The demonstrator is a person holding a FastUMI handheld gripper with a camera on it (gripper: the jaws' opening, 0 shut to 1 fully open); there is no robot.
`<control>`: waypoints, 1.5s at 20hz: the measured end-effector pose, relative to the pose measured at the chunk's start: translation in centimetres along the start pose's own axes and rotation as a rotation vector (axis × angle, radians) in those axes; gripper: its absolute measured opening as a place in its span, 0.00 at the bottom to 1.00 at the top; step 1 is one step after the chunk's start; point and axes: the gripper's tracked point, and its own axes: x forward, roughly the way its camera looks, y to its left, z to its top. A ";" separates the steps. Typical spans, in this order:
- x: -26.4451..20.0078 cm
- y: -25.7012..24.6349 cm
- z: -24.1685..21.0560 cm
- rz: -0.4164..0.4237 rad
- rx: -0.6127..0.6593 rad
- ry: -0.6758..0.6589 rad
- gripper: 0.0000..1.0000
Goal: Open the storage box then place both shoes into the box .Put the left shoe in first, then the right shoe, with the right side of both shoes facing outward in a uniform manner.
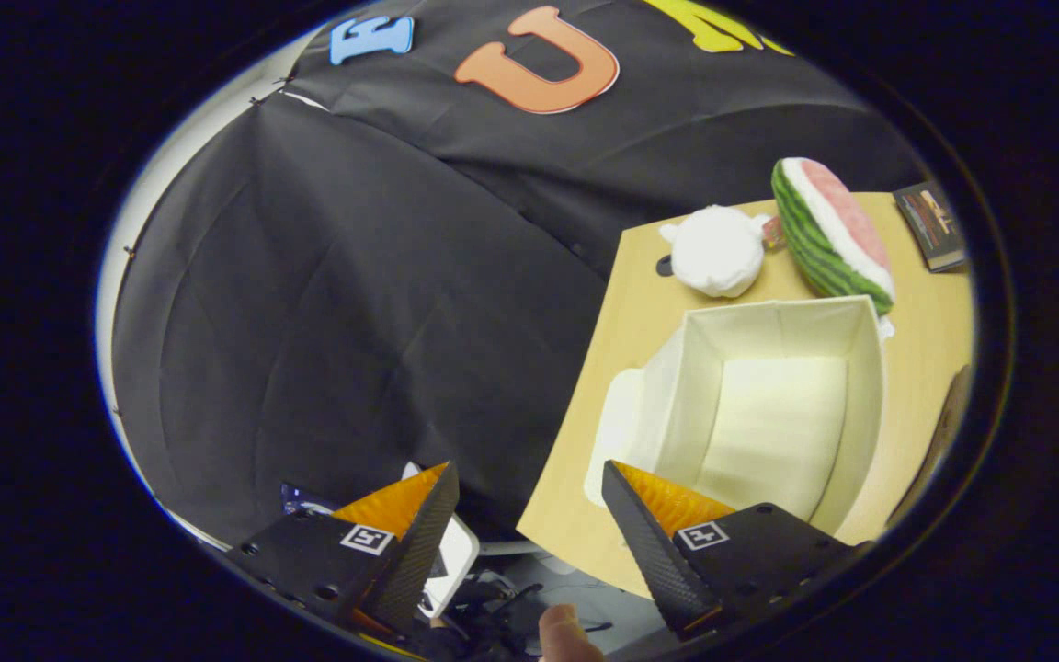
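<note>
The white storage box [778,405] stands open on the wooden table [925,340], its inside bare and pale. Its lid [617,432] hangs down flat at the box's left side. My gripper [529,483] is open, with nothing between its fingers. It hovers tilted over the table's left edge. One finger [649,529] reaches over the box's near corner and the other finger [419,529] hangs off the table over the dark space below.
A white plush toy [718,250] and a watermelon-slice plush [828,234] lie beyond the box. A dark book [929,225] sits at the table's far corner. A white device [456,556] and a fingertip [566,634] lie below the fingers.
</note>
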 end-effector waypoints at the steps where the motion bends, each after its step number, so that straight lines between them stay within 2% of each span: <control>1: -1.0 -1.5 0.1 -0.023 0.002 -0.009 0.96; 5: -5.2 -8.2 0.3 -0.110 0.014 -0.027 0.96; 9: -9.8 -16.9 -0.5 -0.263 -0.013 -0.024 0.96; 12: -12.6 -21.6 -2.3 -0.329 -0.014 0.006 0.96; 15: -15.2 -26.0 -4.2 -0.390 0.020 0.030 0.96; 19: -17.9 -33.5 -6.0 -0.562 0.068 0.051 0.95; 22: -19.2 -36.9 -7.5 -0.611 0.137 0.052 0.94; 23: -19.4 -37.7 -8.0 -0.617 0.155 0.052 0.89; 25: -19.6 -39.5 -8.8 -0.633 0.189 0.057 0.89; 27: -19.3 -41.3 -9.3 -0.660 0.232 0.066 0.77; 28: -18.9 -41.7 -9.6 -0.655 0.260 0.071 0.77; 29: -18.7 -42.2 -9.7 -0.661 0.284 0.078 0.63; 30: -18.1 -42.4 -9.6 -0.642 0.310 0.079 0.55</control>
